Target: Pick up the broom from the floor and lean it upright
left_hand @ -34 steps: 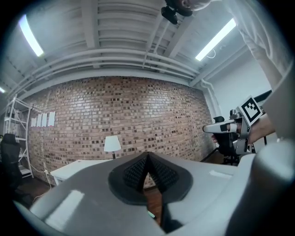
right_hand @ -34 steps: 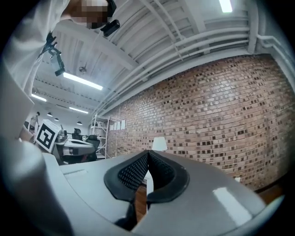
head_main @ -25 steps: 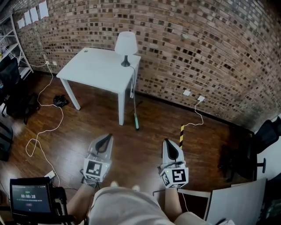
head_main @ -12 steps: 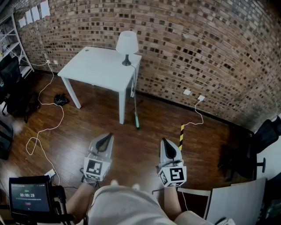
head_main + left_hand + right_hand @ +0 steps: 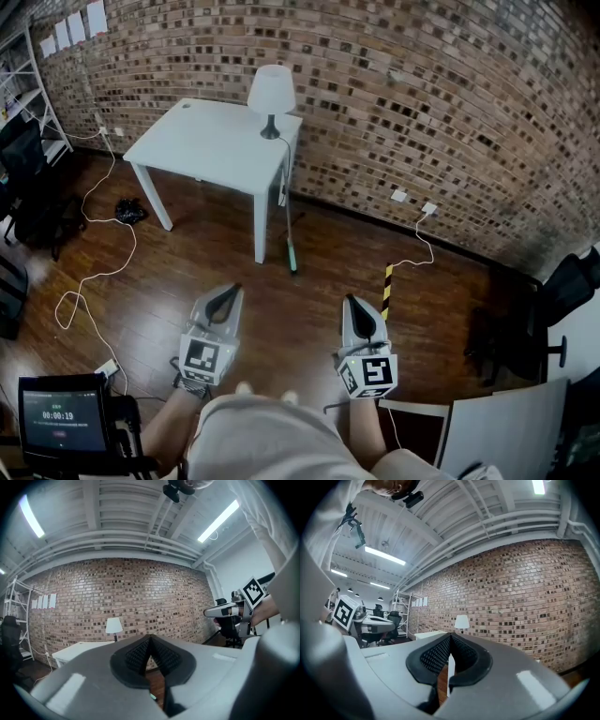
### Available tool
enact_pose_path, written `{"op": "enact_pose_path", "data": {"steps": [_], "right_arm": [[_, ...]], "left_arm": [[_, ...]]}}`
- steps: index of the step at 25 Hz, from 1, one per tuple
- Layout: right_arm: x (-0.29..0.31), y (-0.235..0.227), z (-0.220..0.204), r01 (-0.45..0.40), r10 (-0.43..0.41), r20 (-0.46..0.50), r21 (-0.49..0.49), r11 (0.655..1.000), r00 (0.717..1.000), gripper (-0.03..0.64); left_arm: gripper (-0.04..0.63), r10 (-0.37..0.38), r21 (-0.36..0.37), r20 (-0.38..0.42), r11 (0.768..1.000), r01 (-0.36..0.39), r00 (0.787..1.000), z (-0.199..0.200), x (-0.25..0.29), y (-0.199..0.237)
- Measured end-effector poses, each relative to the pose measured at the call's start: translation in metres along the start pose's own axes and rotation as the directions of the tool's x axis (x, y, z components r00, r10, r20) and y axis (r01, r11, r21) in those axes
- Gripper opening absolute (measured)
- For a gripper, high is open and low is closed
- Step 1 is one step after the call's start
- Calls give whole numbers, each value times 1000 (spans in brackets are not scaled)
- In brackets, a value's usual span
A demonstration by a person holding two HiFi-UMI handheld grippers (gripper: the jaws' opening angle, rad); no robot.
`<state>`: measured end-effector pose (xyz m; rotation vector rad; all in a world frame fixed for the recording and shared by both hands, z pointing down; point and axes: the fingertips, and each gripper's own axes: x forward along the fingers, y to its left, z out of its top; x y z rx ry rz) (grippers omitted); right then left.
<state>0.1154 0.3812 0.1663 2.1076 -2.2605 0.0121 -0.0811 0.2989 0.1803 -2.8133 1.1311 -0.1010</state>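
Observation:
The broom stands upright against the front right leg of the white table, its green head on the wooden floor. Both grippers hang well short of it, near the person's body. My left gripper points toward the table, its jaws closed together with nothing between them. My right gripper is level beside it, also shut and empty. In the left gripper view the dark pads meet at the tip. The right gripper view shows its pads closed the same way.
A white lamp stands on the table's back corner by the brick wall. White cables loop over the floor at left. A yellow-black striped post stands right of centre. Black chairs, a white board and a timer screen lie around.

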Motion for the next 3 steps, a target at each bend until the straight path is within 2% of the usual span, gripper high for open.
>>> {"op": "enact_pose_path", "data": {"steps": [3], "right_arm": [[0, -1, 0, -2, 2, -1, 5, 1000, 1000, 11]], "left_arm": [[0, -3, 0, 2, 1000, 3, 1000, 2, 0, -2]]}}
